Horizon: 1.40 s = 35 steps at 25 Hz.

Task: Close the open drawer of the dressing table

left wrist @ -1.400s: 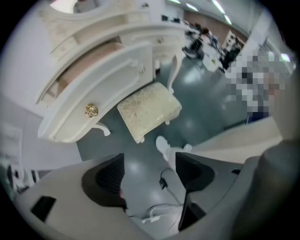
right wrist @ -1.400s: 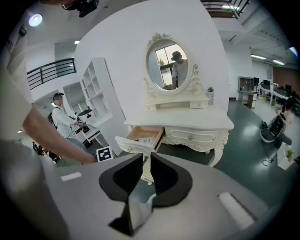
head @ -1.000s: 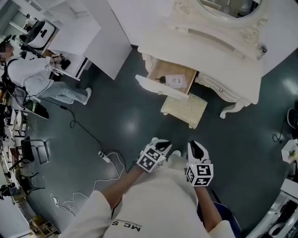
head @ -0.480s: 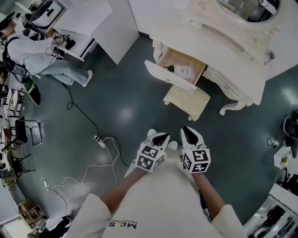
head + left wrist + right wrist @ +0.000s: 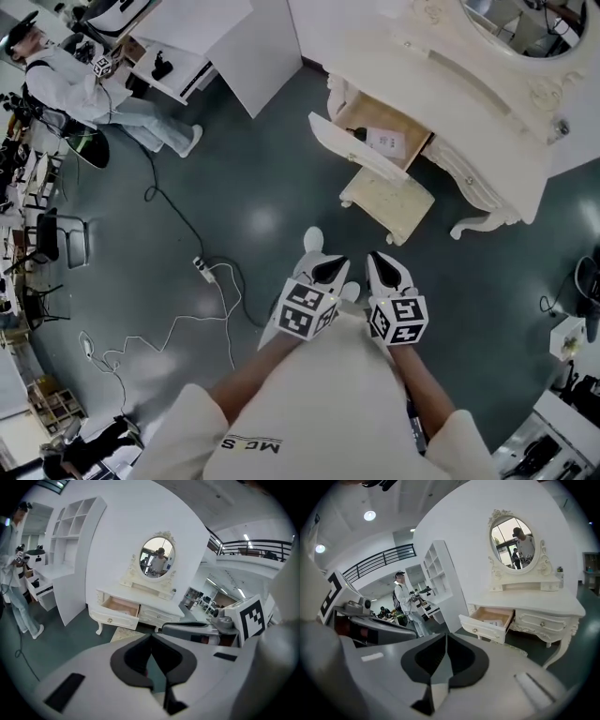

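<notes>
The white ornate dressing table [image 5: 450, 84] stands at the top right, with its left drawer [image 5: 349, 154] pulled out. A paper and a small dark thing lie inside the drawer. Both gripper views look at it from a distance, the drawer [image 5: 119, 606] left of centre in one and the drawer [image 5: 487, 620] right of centre in the other. My left gripper [image 5: 325, 271] and right gripper [image 5: 383, 269] hang side by side over the dark floor, well short of the table. Each has its jaws together and holds nothing, as the left gripper [image 5: 151, 637] and right gripper [image 5: 446, 637] show close up.
A cream stool [image 5: 387, 204] stands on the floor just in front of the open drawer. A white cable with a power strip [image 5: 202, 267] trails across the floor at left. A person [image 5: 75, 80] stands by a white desk and shelf unit [image 5: 187, 37] at the upper left.
The head view has swung, so the table and drawer now sit further right. Both grippers have risen a little and drawn closer together; the left one has rolled. The drawer stays open.
</notes>
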Each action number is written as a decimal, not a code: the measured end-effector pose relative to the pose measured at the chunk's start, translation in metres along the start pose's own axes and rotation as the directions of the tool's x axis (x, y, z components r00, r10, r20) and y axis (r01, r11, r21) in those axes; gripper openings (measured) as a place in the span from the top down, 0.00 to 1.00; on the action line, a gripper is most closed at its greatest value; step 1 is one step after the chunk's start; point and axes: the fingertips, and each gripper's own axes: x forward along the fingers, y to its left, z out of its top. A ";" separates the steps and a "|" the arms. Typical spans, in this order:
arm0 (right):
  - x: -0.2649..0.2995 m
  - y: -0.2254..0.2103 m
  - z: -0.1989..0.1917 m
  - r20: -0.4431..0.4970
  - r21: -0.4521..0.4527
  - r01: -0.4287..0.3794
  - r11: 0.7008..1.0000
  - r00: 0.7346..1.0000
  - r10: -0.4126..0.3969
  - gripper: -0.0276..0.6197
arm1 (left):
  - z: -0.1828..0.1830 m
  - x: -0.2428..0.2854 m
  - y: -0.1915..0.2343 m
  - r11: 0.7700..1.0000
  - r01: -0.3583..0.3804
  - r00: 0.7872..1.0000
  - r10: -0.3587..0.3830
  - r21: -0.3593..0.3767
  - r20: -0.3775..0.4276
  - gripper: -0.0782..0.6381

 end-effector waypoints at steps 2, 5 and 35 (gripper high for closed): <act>0.004 -0.006 0.003 0.002 -0.011 0.016 1.000 1.000 -0.016 0.93 | 0.002 0.008 -0.004 1.000 0.018 1.000 -0.018 0.014 -0.017 0.88; 0.014 -0.011 0.005 -0.001 -0.021 0.023 1.000 1.000 -0.023 0.93 | 0.001 0.021 0.002 0.999 0.041 0.998 -0.040 0.027 -0.041 0.88; 0.257 -0.089 0.160 -0.038 0.095 0.239 0.966 0.971 -0.236 0.95 | 0.195 0.136 0.213 0.974 0.223 0.972 -0.218 0.048 -0.087 0.88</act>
